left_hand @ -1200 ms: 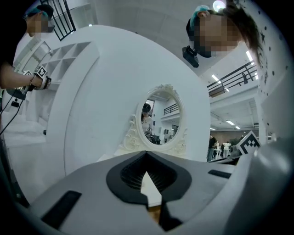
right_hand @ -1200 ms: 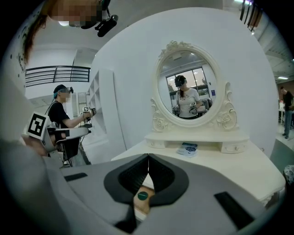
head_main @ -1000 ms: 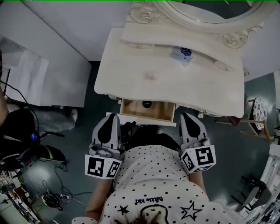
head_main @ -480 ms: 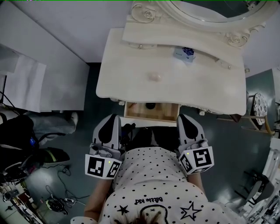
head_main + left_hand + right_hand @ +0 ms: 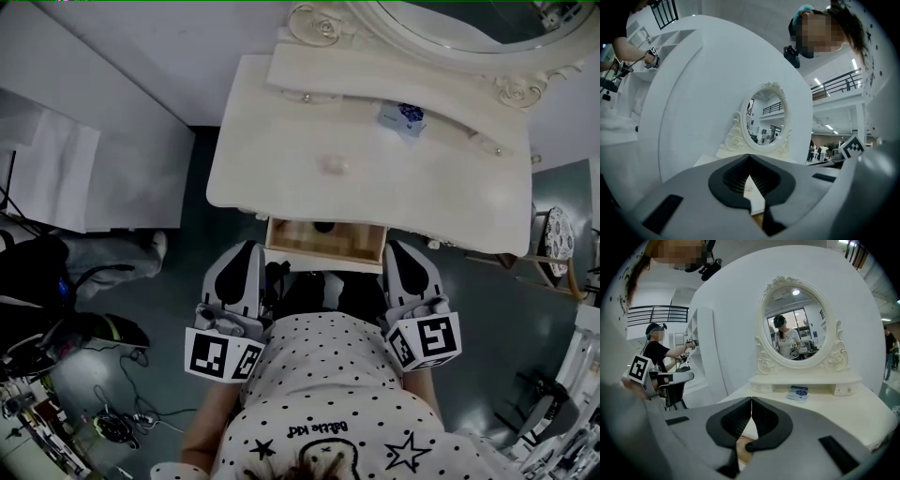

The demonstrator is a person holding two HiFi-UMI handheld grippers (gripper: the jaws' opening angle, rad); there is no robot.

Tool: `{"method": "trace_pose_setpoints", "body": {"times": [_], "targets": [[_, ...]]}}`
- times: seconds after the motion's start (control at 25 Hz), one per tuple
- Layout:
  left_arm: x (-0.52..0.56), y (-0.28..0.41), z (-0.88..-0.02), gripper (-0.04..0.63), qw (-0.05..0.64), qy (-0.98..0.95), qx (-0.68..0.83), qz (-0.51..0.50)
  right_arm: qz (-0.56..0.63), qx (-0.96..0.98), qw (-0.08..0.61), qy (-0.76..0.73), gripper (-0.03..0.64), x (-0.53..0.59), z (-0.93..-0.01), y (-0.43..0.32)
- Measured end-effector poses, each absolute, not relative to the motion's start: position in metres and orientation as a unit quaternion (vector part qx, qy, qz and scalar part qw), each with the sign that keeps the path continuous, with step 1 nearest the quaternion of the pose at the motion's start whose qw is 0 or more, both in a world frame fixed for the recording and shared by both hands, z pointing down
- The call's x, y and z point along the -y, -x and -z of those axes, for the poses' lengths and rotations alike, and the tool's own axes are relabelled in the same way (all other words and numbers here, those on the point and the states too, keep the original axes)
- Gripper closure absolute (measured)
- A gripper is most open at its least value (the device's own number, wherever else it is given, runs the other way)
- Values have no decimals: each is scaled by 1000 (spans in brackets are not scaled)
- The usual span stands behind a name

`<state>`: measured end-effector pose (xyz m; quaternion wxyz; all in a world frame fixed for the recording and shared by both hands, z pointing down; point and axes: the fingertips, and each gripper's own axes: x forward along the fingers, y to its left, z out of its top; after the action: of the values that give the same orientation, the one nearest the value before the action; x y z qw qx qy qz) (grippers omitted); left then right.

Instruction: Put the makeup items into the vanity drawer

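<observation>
Head view shows you part done: one dark item (image 5: 323,227) lies in the open drawer (image 5: 291,236), a pale item (image 5: 331,166) and a blue box (image 5: 401,116) wait on the tabletop (image 5: 272,159) beyond it, and your left gripper (image 5: 246,251) and right gripper (image 5: 399,249) flank it, jaws together, empty.

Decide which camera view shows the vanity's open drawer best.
The head view: it looks down into the open drawer, with one dark item inside. Both gripper views look over the tabletop at the mirror; their own jaws hide the drawer.
</observation>
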<state>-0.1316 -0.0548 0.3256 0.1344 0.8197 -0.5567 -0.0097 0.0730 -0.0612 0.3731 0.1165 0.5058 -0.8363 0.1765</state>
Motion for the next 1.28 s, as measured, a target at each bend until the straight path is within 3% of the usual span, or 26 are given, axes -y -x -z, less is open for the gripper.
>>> {"method": "trace_pose_setpoints", "body": {"times": [0.44, 0.68, 1.28], "targets": [[58, 137, -327, 597, 140, -805, 576, 9, -146, 860, 132, -471, 604, 81, -366, -67], [55, 141, -329, 597, 142, -803, 579, 8, -94, 877, 150, -446, 526, 112, -360, -56], [43, 166, -326, 597, 135, -789, 599, 11, 9, 892, 301, -338, 463, 206, -440, -7]]}}
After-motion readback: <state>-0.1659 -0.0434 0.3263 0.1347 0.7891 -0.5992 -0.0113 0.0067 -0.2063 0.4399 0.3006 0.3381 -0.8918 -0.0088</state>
